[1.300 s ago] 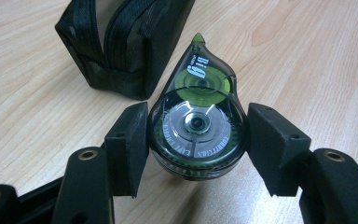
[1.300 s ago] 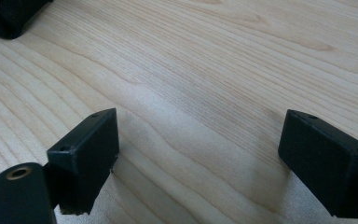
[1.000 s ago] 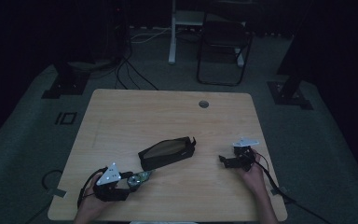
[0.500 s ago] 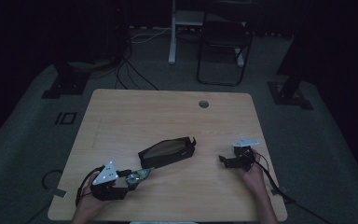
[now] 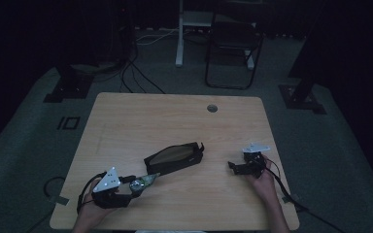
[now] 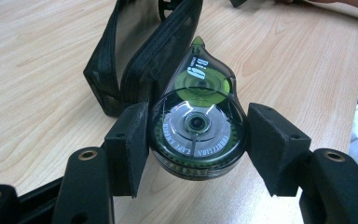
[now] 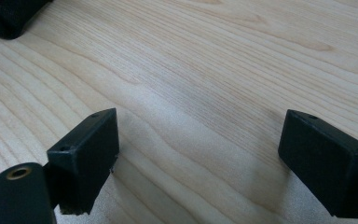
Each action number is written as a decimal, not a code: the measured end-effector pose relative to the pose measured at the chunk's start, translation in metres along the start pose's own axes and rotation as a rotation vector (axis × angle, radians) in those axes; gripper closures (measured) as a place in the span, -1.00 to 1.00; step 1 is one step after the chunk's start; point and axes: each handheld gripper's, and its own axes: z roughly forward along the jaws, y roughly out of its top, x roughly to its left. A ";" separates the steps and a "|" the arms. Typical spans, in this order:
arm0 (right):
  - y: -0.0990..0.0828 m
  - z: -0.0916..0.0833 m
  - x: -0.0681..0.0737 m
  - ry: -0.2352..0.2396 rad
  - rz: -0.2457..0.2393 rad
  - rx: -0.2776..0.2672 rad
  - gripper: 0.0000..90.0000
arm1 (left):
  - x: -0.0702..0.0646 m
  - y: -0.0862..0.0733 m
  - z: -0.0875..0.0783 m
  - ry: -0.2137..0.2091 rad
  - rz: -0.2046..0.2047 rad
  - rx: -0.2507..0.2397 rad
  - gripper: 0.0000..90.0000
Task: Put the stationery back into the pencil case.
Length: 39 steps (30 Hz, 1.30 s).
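I counted one correction tape dispenser, clamped in my left gripper, its tip just beside the one black pouch on the worktop. My right gripper, well apart from the pouch, stood wide and empty.

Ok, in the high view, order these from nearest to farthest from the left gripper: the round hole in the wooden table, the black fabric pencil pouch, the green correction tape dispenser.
1. Green correction tape dispenser: between the left gripper's jaws.
2. Black fabric pencil pouch: table centre, just past the dispenser's tip.
3. Round hole: near the far edge, to the right.
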 end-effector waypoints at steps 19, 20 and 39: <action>0.000 0.000 0.000 0.000 0.000 0.000 -0.73 | 0.002 0.010 -0.010 0.009 0.015 -0.027 -0.08; 0.000 0.000 0.000 0.000 0.000 0.000 -0.73 | 0.002 0.011 -0.010 0.010 0.017 -0.027 -0.08; 0.000 0.000 0.000 0.000 0.000 0.000 -0.73 | 0.004 0.025 -0.016 0.021 0.039 -0.060 -0.08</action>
